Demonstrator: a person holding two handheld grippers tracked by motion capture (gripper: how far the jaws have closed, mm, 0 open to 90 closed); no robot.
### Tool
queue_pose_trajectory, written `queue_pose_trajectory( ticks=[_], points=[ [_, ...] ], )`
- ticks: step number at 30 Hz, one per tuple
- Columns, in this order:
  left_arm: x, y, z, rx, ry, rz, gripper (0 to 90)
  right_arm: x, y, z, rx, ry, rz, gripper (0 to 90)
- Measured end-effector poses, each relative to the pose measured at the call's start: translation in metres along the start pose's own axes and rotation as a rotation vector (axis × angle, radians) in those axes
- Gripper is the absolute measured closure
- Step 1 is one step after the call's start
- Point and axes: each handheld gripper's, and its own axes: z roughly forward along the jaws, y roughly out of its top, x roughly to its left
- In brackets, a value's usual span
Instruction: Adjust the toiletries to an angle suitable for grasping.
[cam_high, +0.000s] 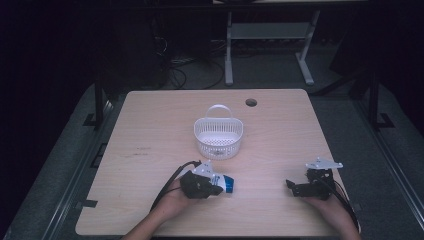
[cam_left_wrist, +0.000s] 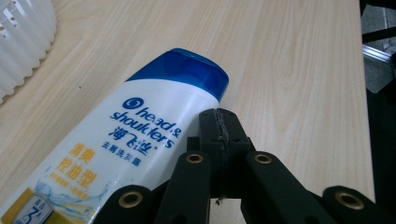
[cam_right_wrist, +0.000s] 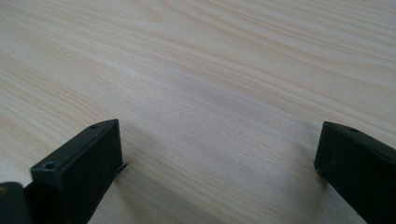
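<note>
Light wooden desk (cam_high: 150, 120) under a fixed overhead camera, dark floor all round. White slotted basket (cam_high: 218, 135) with a hoop handle, standing upright near the desk's centre, somewhat toward the far edge. Small round cable hole (cam_high: 251, 102) close to the far edge, right of the basket.

Left gripper (cam_high: 216, 187) near the front edge, left of the middle, held in a hand (cam_high: 172, 197) coming in from the front. Jaws pressed together, tip against tip, with nothing between them, as seen in the left gripper view (cam_left_wrist: 219, 128). Shampoo bottle (cam_left_wrist: 126, 144), white with a blue cap and blue lettering, lying on its side on the desk just beside those closed jaws, touching or nearly touching their left flank; exact contact hard to tell. Cap end (cam_high: 228, 184) pointing toward the desk's right edge. Basket's ribbed wall (cam_left_wrist: 21, 42) just beyond the bottle.

Right gripper (cam_high: 291, 188) near the front right corner, well apart from the bottle. Jaws spread wide over bare wood, nothing held, in the right gripper view (cam_right_wrist: 219, 158).
</note>
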Motion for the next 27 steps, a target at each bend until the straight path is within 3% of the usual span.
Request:
queue_pose_trajectory(
  ticks=[20,27],
  points=[
    [0.017,0.015,0.007,-0.002,0.044,-0.026,90.0,0.0,0.0,0.0,0.0,0.001,0.0,0.5],
    [0.014,0.015,-0.004,-0.027,0.033,-0.021,90.0,0.0,0.0,0.0,0.0,0.001,0.0,0.5]
  ],
)
